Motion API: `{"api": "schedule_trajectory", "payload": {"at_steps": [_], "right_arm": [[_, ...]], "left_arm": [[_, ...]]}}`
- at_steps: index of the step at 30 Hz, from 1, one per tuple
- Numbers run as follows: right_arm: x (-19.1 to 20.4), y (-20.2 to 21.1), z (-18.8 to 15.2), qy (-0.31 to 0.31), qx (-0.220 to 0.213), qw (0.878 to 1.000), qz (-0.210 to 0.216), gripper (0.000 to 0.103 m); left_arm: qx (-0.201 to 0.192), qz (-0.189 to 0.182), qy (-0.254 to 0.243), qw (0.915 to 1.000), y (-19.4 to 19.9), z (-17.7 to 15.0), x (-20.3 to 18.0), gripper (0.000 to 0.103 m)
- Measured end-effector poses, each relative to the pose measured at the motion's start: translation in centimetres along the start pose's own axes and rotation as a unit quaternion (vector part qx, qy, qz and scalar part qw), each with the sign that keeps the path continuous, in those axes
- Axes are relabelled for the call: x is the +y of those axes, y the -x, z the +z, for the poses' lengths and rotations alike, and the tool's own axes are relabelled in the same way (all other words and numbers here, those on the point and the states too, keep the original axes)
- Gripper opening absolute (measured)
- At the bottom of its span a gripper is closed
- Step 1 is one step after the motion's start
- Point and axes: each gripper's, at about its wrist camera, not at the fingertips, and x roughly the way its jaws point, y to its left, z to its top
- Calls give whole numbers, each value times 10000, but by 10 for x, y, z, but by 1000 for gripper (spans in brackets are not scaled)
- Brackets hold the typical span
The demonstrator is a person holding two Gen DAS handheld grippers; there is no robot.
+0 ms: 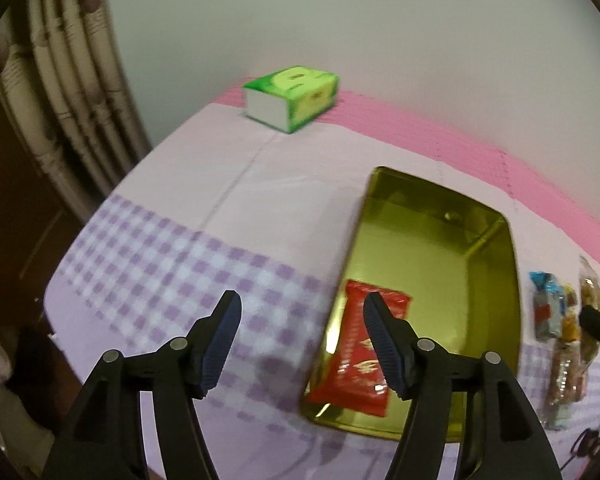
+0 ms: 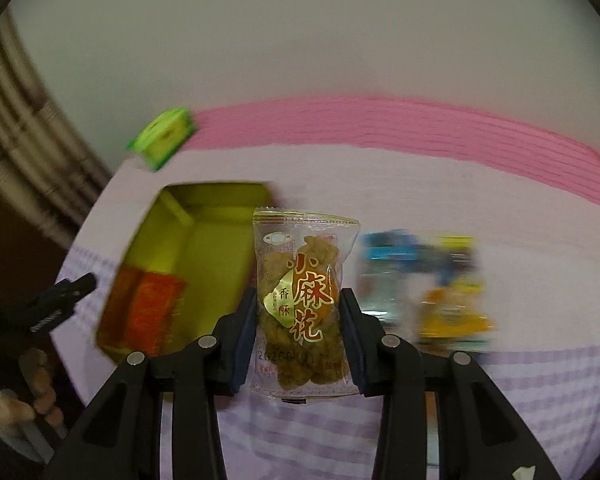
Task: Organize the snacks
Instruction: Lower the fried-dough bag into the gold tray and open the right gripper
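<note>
A gold tin (image 1: 496, 280) lies open on the lilac checked cloth, with a red snack packet (image 1: 352, 360) flat in its near end. My left gripper (image 1: 300, 320) hangs above the tin's left rim, open, with nothing between its fingers. My right gripper (image 2: 300, 304) is shut on a clear packet of fried dough twists (image 2: 300, 280), held upright above the cloth just right of the tin (image 2: 220, 248). The red packet (image 2: 152, 308) shows blurred inside the tin. Loose snack packets (image 1: 546, 308) lie right of the tin, blurred in the right wrist view (image 2: 452, 308).
A green tissue pack (image 1: 292, 96) sits at the table's far left, by a pink mat (image 1: 420, 128) along the wall. A curtain (image 1: 60, 80) hangs beyond the table's left edge. A person's hand (image 2: 32, 392) shows at lower left, under the left gripper (image 2: 68, 292).
</note>
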Motion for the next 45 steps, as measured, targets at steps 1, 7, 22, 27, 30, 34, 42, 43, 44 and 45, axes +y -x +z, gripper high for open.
{"api": "schedule_trajectory", "payload": {"at_steps": [1, 7, 22, 27, 30, 34, 42, 43, 44, 45], "right_arm": [[11, -6, -1, 37, 52, 9999, 84, 37], [59, -39, -5, 259, 361, 9985, 325, 37], [78, -83, -16, 464, 726, 9963, 33, 37], [74, -87, -19, 515, 762, 9958, -52, 37], [76, -87, -19, 642, 768, 9948, -199, 37], [73, -86, -20, 694, 708, 9945, -326, 37], [69, -87, -19, 735, 627, 9936, -591, 37], [68, -87, -19, 743, 621, 9934, -621, 37], [68, -87, -19, 739, 615, 9933, -633, 37], [67, -86, -19, 733, 613, 9934, -633, 37]], "left_arm": [[12, 42, 53, 10000, 1, -2, 4, 65], [38, 77, 316, 9995, 0, -4, 20, 66], [130, -51, 247, 9996, -4, -6, 12, 69], [173, -95, 220, 9996, -5, -7, 10, 69], [173, -102, 222, 9996, -5, -7, 10, 69], [185, -103, 217, 9995, -6, -7, 10, 69], [189, -123, 199, 9995, -6, -8, 9, 69], [194, -128, 199, 9995, -6, -8, 9, 69], [203, -132, 200, 9995, -6, -8, 9, 69], [213, -132, 200, 9995, -7, -8, 9, 69]]}}
